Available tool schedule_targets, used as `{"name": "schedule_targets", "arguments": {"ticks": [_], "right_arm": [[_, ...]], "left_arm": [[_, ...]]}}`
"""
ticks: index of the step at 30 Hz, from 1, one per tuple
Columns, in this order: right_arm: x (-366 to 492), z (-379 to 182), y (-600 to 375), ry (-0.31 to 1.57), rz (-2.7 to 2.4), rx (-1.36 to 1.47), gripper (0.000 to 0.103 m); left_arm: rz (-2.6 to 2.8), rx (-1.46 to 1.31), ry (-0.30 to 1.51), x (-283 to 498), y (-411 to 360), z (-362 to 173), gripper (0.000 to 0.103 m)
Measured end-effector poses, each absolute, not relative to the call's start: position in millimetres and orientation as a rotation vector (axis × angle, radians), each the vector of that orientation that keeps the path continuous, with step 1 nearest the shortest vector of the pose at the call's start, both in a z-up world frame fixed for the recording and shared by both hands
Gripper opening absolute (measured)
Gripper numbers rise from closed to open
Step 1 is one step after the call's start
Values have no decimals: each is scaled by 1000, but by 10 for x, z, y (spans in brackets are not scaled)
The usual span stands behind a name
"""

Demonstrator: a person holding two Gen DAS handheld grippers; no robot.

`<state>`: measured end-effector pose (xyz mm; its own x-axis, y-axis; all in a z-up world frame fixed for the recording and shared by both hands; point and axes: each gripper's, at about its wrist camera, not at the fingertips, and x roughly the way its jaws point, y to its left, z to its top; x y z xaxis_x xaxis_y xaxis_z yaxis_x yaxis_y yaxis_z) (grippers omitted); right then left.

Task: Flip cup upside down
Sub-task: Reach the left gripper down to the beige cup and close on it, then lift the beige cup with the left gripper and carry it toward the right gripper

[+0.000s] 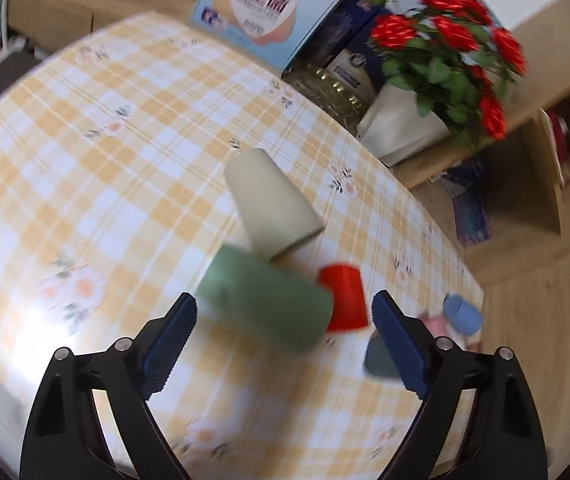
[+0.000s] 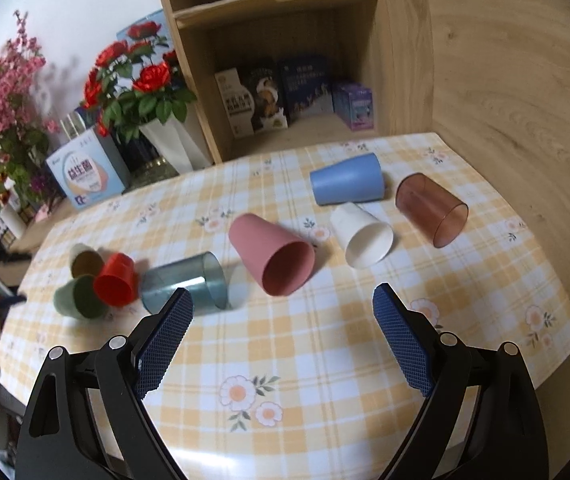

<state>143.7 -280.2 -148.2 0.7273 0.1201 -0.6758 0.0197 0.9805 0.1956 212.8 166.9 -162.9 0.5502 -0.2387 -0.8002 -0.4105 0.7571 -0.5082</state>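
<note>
Several cups lie on their sides on the checked table [image 2: 325, 340]. In the right wrist view: pink cup [image 2: 273, 258], clear teal cup [image 2: 185, 284], white cup [image 2: 363, 236], blue cup [image 2: 347, 180], brown clear cup [image 2: 431, 208], red cup [image 2: 117, 280], green cup [image 2: 79, 296], beige cup [image 2: 85, 260]. My right gripper [image 2: 283, 304] is open and empty, just in front of the pink cup. My left gripper [image 1: 285, 310] is open, with the green cup [image 1: 265, 304] between its fingers, untouched. The beige cup [image 1: 273, 204] and red cup [image 1: 345, 298] lie beside it.
A white vase of red roses [image 1: 437, 80] and a blue box [image 1: 269, 12] stand at the table's far edge. A wooden shelf [image 2: 285, 80] with boxes stands behind the table. The blue cup [image 1: 463, 314] lies near the table's right edge.
</note>
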Motion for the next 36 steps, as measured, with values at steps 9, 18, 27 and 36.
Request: {"name": "schedule_targets", "arguments": {"ticks": [9, 18, 27, 36], "right_arm": [[1664, -1745, -2937, 833, 25, 189, 88], [1811, -1917, -2955, 876, 23, 200, 88], [1809, -1926, -2951, 881, 23, 202, 88], [1709, -1761, -2983, 837, 27, 215, 88]], "left_arm": [[194, -966, 1130, 3007, 1982, -2251, 80], [207, -952, 1206, 3396, 1969, -2496, 80], [214, -841, 1245, 3533, 1864, -2573, 65], [126, -768, 1124, 3333, 1789, -2026, 64]]}}
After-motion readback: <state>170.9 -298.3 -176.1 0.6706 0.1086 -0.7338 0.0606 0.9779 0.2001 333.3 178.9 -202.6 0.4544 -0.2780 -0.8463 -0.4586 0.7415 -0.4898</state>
